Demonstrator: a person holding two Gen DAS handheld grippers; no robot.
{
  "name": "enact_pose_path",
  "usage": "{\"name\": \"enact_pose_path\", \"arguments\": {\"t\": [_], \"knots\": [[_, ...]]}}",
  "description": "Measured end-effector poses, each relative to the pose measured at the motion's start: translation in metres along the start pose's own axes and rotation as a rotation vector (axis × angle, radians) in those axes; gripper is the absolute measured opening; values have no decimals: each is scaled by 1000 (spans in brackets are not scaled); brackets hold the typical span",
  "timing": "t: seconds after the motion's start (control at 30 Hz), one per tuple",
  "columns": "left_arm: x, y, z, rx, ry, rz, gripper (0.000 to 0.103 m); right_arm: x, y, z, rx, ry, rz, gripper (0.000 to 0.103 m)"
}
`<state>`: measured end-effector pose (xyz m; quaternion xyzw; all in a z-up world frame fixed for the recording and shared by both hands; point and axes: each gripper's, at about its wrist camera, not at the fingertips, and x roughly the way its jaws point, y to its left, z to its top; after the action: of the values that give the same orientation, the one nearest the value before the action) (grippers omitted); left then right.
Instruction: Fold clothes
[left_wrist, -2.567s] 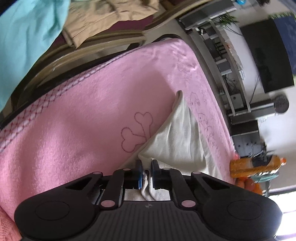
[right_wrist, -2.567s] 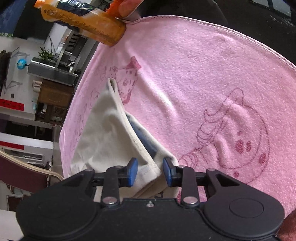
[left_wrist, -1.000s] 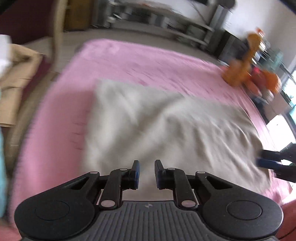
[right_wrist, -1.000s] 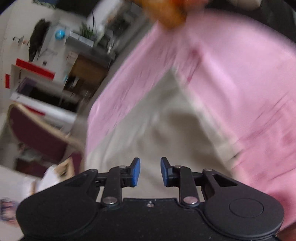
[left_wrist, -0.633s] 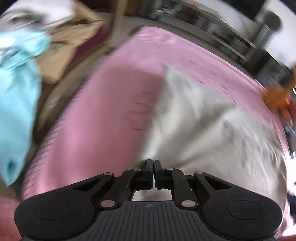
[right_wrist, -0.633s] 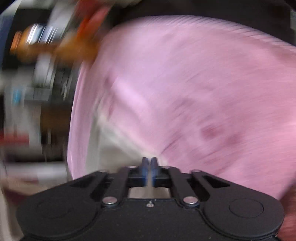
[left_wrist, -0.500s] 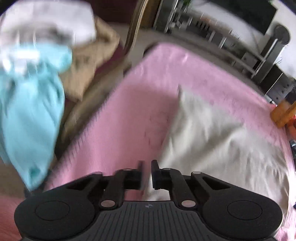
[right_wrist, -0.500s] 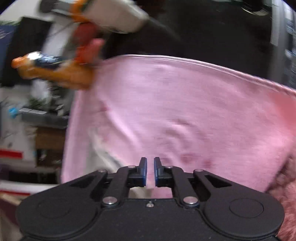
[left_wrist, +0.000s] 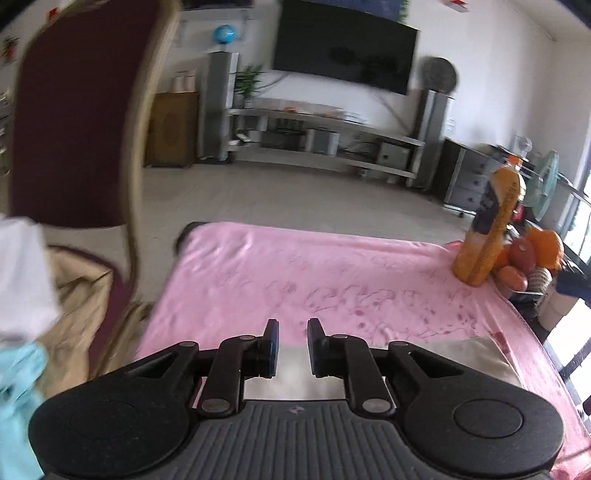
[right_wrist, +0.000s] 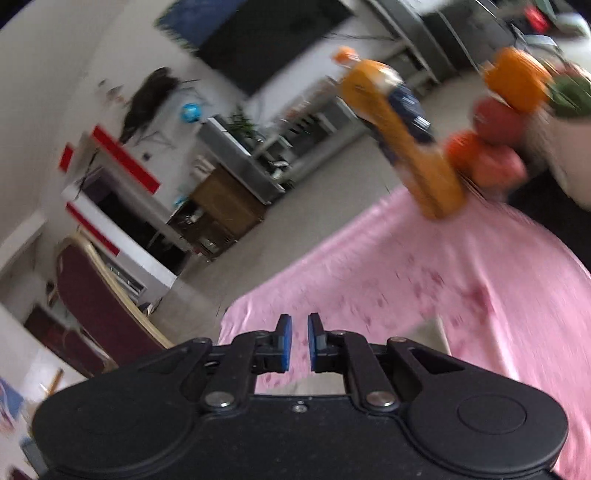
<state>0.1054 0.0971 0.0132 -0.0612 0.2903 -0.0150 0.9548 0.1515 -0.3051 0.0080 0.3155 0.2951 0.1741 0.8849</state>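
Both grippers hang empty above the pink blanket, with the grey garment lying flat beneath them.

The left gripper (left_wrist: 291, 345) has a small gap between its blue-padded fingers, which have just been opening, and nothing sits in that gap; the right gripper (right_wrist: 299, 341) likewise shows a narrow gap with nothing caught in it. The grey garment (left_wrist: 469, 354) lies on the pink blanket (left_wrist: 332, 280) at the near edge, mostly hidden under the left gripper's body, its flat top edge running to the right; in the right wrist view only a corner of it (right_wrist: 434, 330) shows beside the gripper. An orange bottle (left_wrist: 491, 229) stands at the blanket's far right corner, just beside a heap of fruit (left_wrist: 528, 254). A dark red chair (left_wrist: 74, 122) stands to the left, with beige, white and light blue clothes (left_wrist: 44, 295) piled on its seat.
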Motion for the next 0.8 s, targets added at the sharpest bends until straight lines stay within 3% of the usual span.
{"name": "enact_pose_path", "arguments": {"t": [0.13,0.23,0.33,0.43,0.47,0.5,0.57,0.73,0.8], "knots": [[48,-4,-31,5,125,-86,14,32,-27,-21,64,38,-10,13],[65,-12,-55,16,215,-208,11,58,-65,-48,222,208,-34,13],[77,-29,-63,106,233,-273,16,82,-77,-64,248,411,49,13],[106,-14,-66,27,297,-237,19,102,-86,-76,267,517,63,13],[114,-5,-67,-12,310,-211,14,107,-91,-78,285,535,53,12],[122,5,-67,-58,321,-192,13,111,-95,-77,295,539,44,4],[128,28,-60,-188,310,-160,12,113,-102,-72,307,526,39,1],[144,65,-47,-292,241,13,12,106,-127,-49,352,353,-52,0],[149,70,-41,-286,208,80,12,103,-135,-42,360,265,-91,0]]}}
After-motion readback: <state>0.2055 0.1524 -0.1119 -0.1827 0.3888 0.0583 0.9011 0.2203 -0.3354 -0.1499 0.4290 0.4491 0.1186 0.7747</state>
